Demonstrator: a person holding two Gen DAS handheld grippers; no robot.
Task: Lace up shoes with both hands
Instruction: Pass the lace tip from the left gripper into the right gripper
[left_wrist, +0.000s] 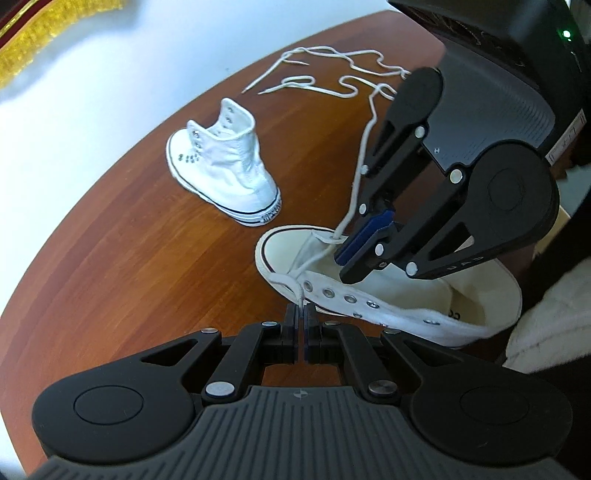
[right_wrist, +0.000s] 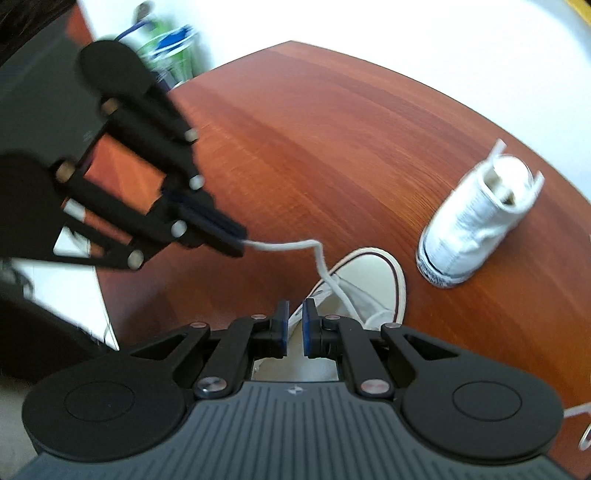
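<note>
Pinching the lace (left_wrist: 301, 295) tight, L gripper (left_wrist: 302, 314) sat beside the shoe (left_wrist: 388, 295) toe. R gripper (right_wrist: 293, 314) stood narrowly parted, apparently empty, over the tongue. Lace ran from the toe eyelets toward L; L nearer.

Bare surface (left_wrist: 122, 258) lies wide open to my left of the near shoe (left_wrist: 388, 295). Far shoe (left_wrist: 225, 170) stands upright, well apart, with clear wood between the two. Loose lace (left_wrist: 332, 70) sprawls beyond it. My right tongs (left_wrist: 360, 254) crowd the near shoe's toe; taut lace (right_wrist: 288, 246) crosses between my tongs.
</note>
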